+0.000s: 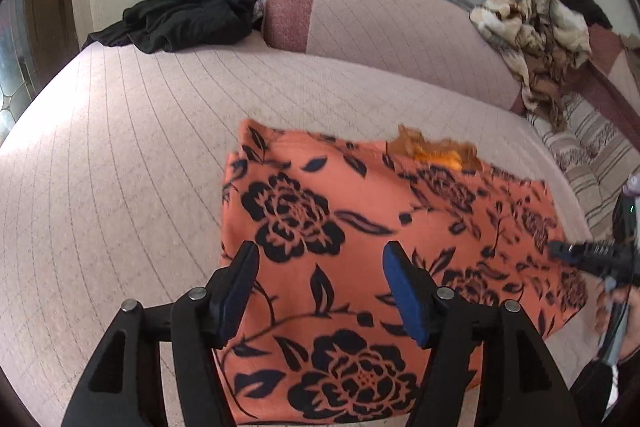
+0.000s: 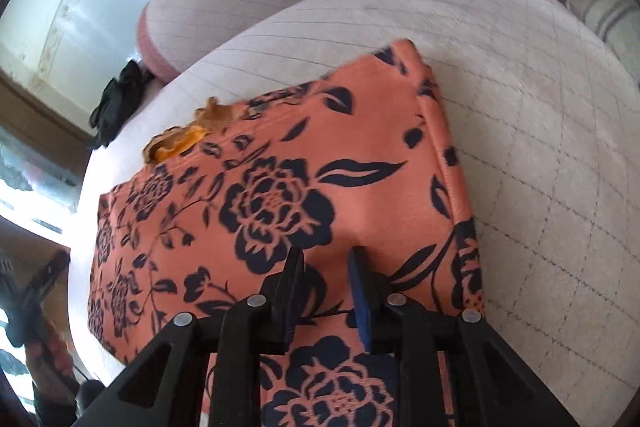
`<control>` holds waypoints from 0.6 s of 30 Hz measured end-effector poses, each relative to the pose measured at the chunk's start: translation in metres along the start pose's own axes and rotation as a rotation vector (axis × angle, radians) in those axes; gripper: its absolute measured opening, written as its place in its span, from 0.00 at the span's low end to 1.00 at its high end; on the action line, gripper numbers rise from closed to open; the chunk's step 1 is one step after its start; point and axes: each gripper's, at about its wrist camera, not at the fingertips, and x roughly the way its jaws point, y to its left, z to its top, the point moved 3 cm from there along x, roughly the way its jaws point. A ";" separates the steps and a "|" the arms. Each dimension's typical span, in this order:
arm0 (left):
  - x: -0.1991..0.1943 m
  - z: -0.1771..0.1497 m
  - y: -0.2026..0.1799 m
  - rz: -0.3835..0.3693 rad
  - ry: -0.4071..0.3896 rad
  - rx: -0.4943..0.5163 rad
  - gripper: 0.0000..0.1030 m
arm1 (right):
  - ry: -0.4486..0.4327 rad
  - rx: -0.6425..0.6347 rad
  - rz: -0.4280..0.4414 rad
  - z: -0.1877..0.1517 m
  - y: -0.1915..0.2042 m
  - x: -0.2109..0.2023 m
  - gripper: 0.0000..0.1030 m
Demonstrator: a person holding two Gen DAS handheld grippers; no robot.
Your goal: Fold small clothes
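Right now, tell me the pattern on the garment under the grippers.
Orange garment with black roses and leaves; clearest in the right wrist view.

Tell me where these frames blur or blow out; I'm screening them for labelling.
Left wrist view: right gripper smeared by motion at the right edge, floral garment slightly soft, fisheye bending the quilt lines. Right wrist view: window at left overexposed, the garment's print fairly sharp, right gripper crisp.

Quilted bed [image 1: 120, 155], floral garment [image 1: 360, 227], black clothes [image 1: 180, 19]
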 end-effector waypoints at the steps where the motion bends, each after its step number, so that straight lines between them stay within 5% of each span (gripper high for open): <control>1: 0.011 -0.010 -0.001 0.033 0.035 0.024 0.63 | -0.011 0.046 0.030 0.004 -0.006 -0.003 0.23; 5: 0.028 -0.022 -0.002 0.083 0.037 0.064 0.64 | -0.061 0.001 -0.013 0.013 0.017 -0.024 0.28; 7: 0.029 -0.020 -0.002 0.082 0.044 0.065 0.65 | -0.053 -0.044 0.030 0.018 0.030 -0.024 0.46; 9: 0.032 -0.020 0.000 0.076 0.045 0.064 0.66 | -0.059 -0.076 -0.016 0.025 0.028 -0.015 0.63; 12: 0.030 -0.021 -0.001 0.089 0.055 0.074 0.66 | -0.021 0.014 -0.106 0.045 -0.009 0.009 0.57; 14: 0.029 -0.021 -0.001 0.093 0.063 0.063 0.66 | -0.039 0.105 -0.061 0.054 -0.016 0.001 0.59; 18: 0.032 -0.021 -0.004 0.119 0.066 0.050 0.67 | -0.083 0.006 -0.030 0.053 0.010 -0.017 0.65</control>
